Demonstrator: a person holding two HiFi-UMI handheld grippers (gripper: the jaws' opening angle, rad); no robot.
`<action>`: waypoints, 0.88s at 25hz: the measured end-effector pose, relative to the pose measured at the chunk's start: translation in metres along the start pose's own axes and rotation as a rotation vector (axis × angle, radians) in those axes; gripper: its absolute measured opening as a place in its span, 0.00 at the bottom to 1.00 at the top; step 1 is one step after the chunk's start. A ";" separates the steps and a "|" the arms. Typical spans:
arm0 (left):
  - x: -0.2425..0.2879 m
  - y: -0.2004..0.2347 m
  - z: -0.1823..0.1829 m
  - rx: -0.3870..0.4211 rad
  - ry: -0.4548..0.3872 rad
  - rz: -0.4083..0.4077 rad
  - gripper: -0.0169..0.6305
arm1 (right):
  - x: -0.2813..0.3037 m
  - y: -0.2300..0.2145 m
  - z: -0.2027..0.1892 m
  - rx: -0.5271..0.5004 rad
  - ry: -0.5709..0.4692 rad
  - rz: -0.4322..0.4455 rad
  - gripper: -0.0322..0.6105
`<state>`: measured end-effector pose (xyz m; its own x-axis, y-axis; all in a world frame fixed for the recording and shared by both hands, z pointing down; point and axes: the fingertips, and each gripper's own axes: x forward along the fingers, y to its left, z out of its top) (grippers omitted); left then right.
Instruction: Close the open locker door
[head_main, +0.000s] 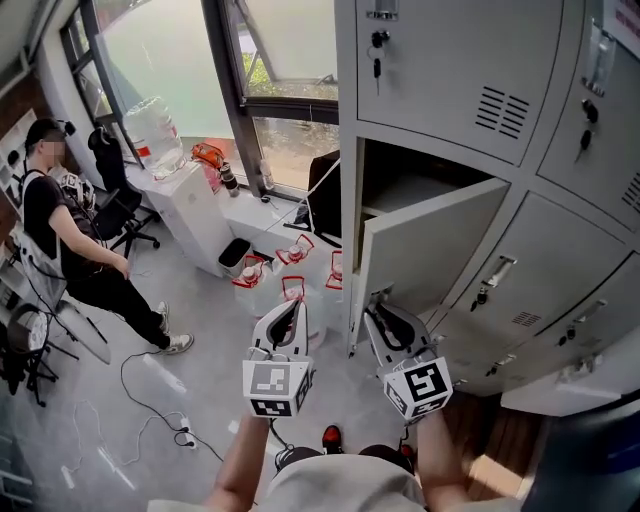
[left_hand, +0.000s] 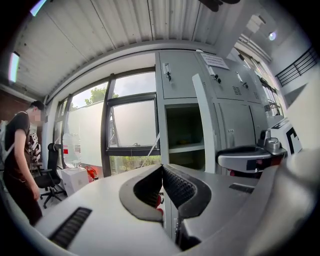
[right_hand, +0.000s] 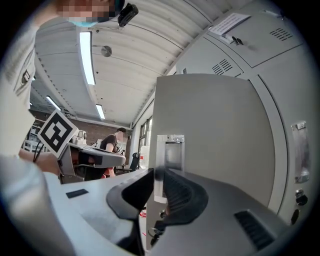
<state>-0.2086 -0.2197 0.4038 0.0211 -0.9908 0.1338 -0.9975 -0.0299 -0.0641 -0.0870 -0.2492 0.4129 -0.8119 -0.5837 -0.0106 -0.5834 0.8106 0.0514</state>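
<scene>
The grey locker door (head_main: 440, 240) stands part-open in front of its dark compartment (head_main: 420, 185). My right gripper (head_main: 380, 300) is at the door's lower free edge. In the right gripper view the door (right_hand: 215, 130) fills the frame, and its edge with the pale latch strip (right_hand: 170, 150) runs between the jaws, which are shut on it. My left gripper (head_main: 292, 312) hangs to the left of the door, touching nothing. Its jaws meet at the tips, shut and empty (left_hand: 161, 170). The left gripper view shows the open compartment (left_hand: 185, 135) and the door edge-on (left_hand: 205, 120).
Closed lockers (head_main: 495, 280) surround the open one. A person (head_main: 60, 230) sits at the far left by a chair. A white cabinet with a water bottle (head_main: 190, 215) stands under the window. Red-handled items (head_main: 290, 270) and cables (head_main: 170, 420) lie on the floor.
</scene>
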 end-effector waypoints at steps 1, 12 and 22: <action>0.004 0.004 0.001 0.001 -0.002 -0.009 0.06 | 0.004 -0.001 0.000 -0.001 -0.002 -0.011 0.16; 0.042 0.035 0.003 -0.007 -0.024 -0.079 0.06 | 0.050 -0.018 -0.002 -0.004 -0.020 -0.135 0.15; 0.072 0.062 -0.001 -0.012 -0.017 -0.102 0.06 | 0.087 -0.038 -0.003 -0.015 -0.003 -0.202 0.15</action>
<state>-0.2685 -0.2924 0.4101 0.1233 -0.9848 0.1220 -0.9909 -0.1289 -0.0390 -0.1351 -0.3311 0.4132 -0.6785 -0.7342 -0.0256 -0.7341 0.6762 0.0624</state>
